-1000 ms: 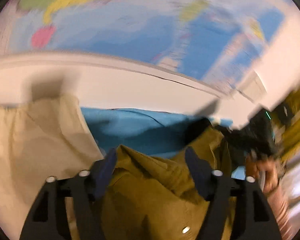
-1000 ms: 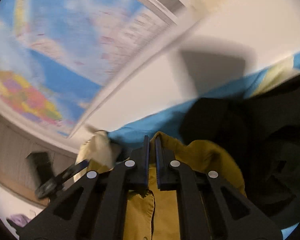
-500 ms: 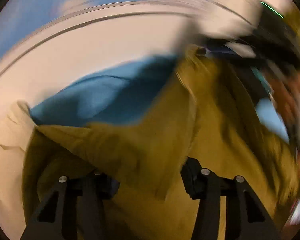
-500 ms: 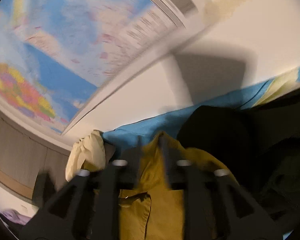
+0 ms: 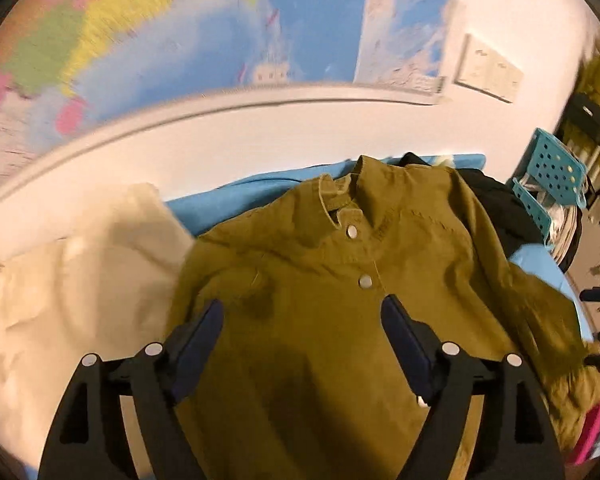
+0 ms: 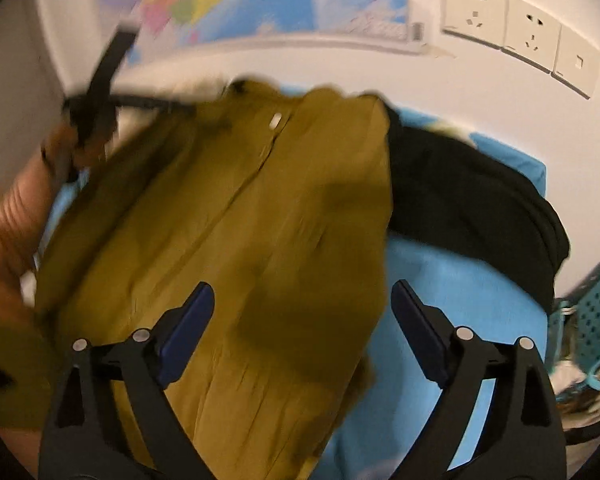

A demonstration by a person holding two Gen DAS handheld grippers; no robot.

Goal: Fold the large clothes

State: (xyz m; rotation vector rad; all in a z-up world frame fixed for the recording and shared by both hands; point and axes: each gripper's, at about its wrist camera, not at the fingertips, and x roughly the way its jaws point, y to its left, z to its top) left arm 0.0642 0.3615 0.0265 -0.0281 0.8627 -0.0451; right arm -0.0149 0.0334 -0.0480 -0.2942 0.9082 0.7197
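Released, olive shirt (image 5: 320,280) lies flat; teal basket's (image 5: 556,164) contents unclear.

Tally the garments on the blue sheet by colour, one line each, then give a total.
Olive-yellow: 1, the snap-button shirt spread in the middle.
Cream: 1, the cream garment lying on its left in the left wrist view.
Black: 1, the black garment bunched on its right, by the wall.
Total: 3 garments on the blue sheet.
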